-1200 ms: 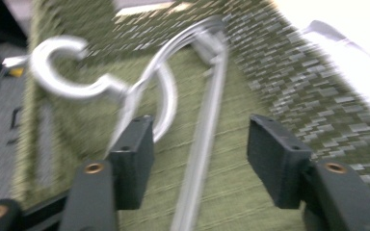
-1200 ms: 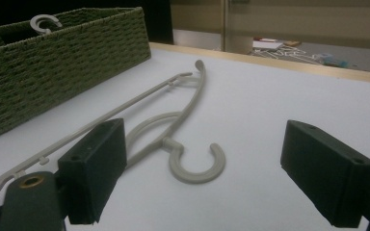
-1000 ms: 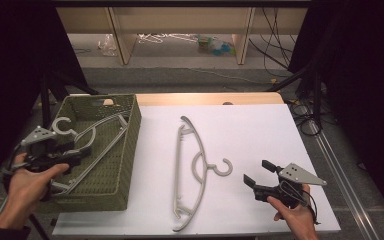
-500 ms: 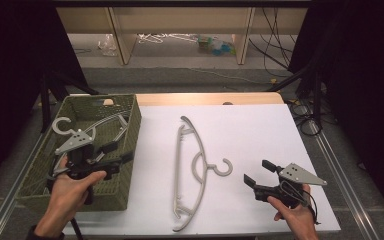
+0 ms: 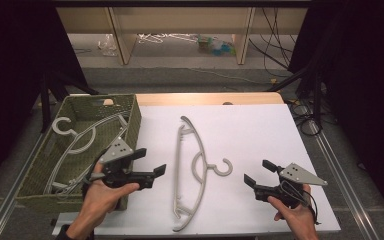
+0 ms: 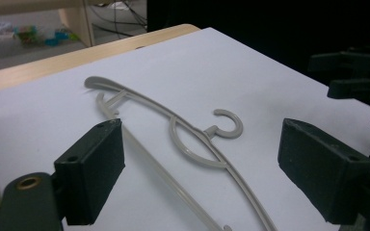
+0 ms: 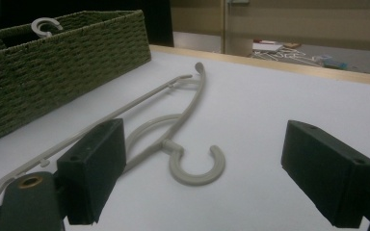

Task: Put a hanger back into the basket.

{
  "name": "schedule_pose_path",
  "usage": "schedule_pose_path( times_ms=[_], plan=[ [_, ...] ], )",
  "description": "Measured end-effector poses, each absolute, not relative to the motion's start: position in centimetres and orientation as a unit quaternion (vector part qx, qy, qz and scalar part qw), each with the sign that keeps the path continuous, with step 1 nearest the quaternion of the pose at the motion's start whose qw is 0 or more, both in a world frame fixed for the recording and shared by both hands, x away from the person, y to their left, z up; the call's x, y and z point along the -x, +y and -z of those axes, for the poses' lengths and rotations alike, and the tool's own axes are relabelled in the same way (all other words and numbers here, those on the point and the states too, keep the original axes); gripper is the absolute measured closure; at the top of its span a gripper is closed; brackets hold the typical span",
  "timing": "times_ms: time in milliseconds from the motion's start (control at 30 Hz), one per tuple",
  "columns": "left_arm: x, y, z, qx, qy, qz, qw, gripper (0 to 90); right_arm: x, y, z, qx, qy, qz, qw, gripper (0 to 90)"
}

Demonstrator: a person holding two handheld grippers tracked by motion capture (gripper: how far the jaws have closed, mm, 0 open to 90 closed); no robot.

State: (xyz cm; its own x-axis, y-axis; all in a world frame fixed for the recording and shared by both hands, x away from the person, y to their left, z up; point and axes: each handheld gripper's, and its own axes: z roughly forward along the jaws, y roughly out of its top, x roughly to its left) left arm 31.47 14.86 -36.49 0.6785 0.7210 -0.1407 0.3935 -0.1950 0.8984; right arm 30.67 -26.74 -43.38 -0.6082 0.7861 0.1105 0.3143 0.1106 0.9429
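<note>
A grey plastic hanger (image 5: 209, 170) lies flat on the white table sheet (image 5: 250, 125), its hook pointing right. A second grey hanger (image 5: 66, 134) rests inside the green woven basket (image 5: 131, 120) at the left. My left gripper (image 5: 151, 161) hovers at the basket's right wall, aimed at the flat hanger (image 6: 211, 130). Its jaws have just been opening and stand open with nothing between them. My right gripper (image 5: 258, 171) sits open near the front right, level with the hook (image 7: 173, 153), not touching it.
The basket (image 7: 53, 62) takes up the table's left side. A bare wooden strip (image 5: 205, 98) runs along the far edge. Beyond it are shelving legs and clutter on the floor. Cables hang at the right past the table edge.
My left hand has moved right, from the basket's left side to its right wall, and its jaws have spread wider. The hanger in the basket stayed put. The right hand has not moved.
</note>
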Motion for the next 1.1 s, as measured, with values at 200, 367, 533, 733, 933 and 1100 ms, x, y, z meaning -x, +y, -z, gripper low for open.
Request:
schedule_pose_path(
  times_ms=[200, 367, 533, 733, 933, 1100],
  plan=[
    [-30.8, 13.1, 38.3, -0.762, 0.347, -0.161, 0.522, 16.0, -30.6, -26.8, 43.3, -0.390, 0.712, -0.540, 0.221, 16.1],
    [-30.7, 12.3, 39.1, -0.776, 0.341, -0.148, 0.510, 16.0, -30.6, -26.7, 43.4, -0.388, 0.710, -0.544, 0.221, 16.2],
    [-30.6, 11.0, 39.9, -0.794, 0.324, -0.140, 0.494, 16.0, -30.7, -26.8, 43.4, -0.389, 0.712, -0.543, 0.217, 16.1],
    [-30.9, 9.0, 41.2, -0.810, 0.319, -0.117, 0.478, 16.0, -30.7, -26.7, 43.3, -0.386, 0.715, -0.540, 0.218, 16.2],
    [-32.3, 6.1, 42.9, -0.838, 0.321, -0.087, 0.434, 16.2, -30.6, -26.7, 43.2, -0.386, 0.715, -0.540, 0.219, 16.2],
    [-33.6, 3.6, 44.3, -0.869, 0.310, -0.079, 0.377, 22.1, -30.7, -26.6, 43.3, -0.383, 0.710, -0.550, 0.216, 16.7]
  ],
)
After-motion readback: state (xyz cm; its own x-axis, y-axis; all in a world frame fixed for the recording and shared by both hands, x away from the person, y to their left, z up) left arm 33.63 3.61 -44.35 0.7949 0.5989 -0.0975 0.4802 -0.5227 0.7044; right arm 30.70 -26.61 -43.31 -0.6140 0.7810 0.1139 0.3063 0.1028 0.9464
